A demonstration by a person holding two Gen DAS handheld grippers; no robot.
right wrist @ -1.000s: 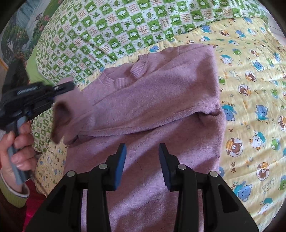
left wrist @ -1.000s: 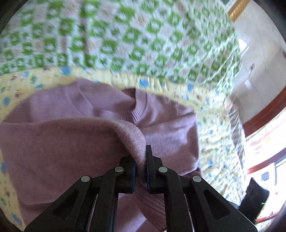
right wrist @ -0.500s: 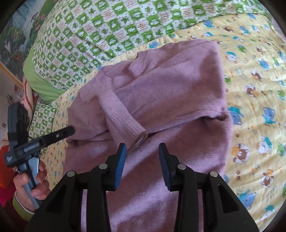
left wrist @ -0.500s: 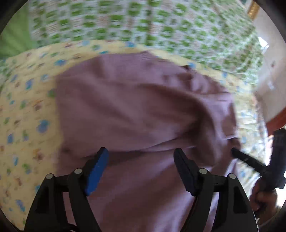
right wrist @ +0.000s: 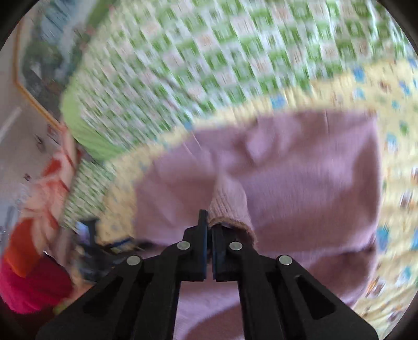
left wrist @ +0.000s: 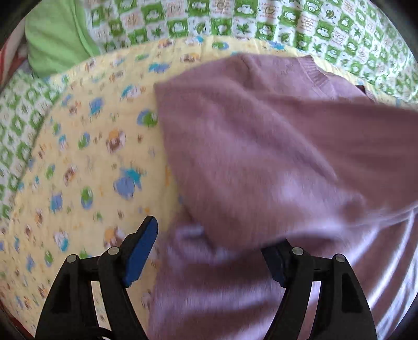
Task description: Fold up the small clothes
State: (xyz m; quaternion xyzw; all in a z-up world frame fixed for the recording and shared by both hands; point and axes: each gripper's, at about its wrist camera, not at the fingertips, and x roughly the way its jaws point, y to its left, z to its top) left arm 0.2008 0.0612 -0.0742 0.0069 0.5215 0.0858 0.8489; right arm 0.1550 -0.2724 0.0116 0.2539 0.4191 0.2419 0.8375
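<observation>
A mauve knit sweater (left wrist: 261, 146) lies on a yellow cartoon-print quilt (left wrist: 86, 162); it also shows in the right wrist view (right wrist: 300, 183). My left gripper (left wrist: 214, 243) is open and empty, jaws wide apart over the sweater's left edge, where a folded sleeve layer lies across the body. My right gripper (right wrist: 209, 230) is shut on the ribbed sleeve cuff (right wrist: 230, 206) and holds it above the sweater's body. Both views are motion-blurred.
A green-and-white checked blanket (left wrist: 287, 23) lies behind the quilt, also in the right wrist view (right wrist: 209, 60). A plain green pillow (left wrist: 54, 39) sits far left. Red and orange cloth (right wrist: 34, 230) and a framed picture (right wrist: 34, 68) are at the left.
My left gripper let go of the sleeve, opened wide and swung to the sweater's left edge. My right gripper closed on the sleeve cuff and lifted it.
</observation>
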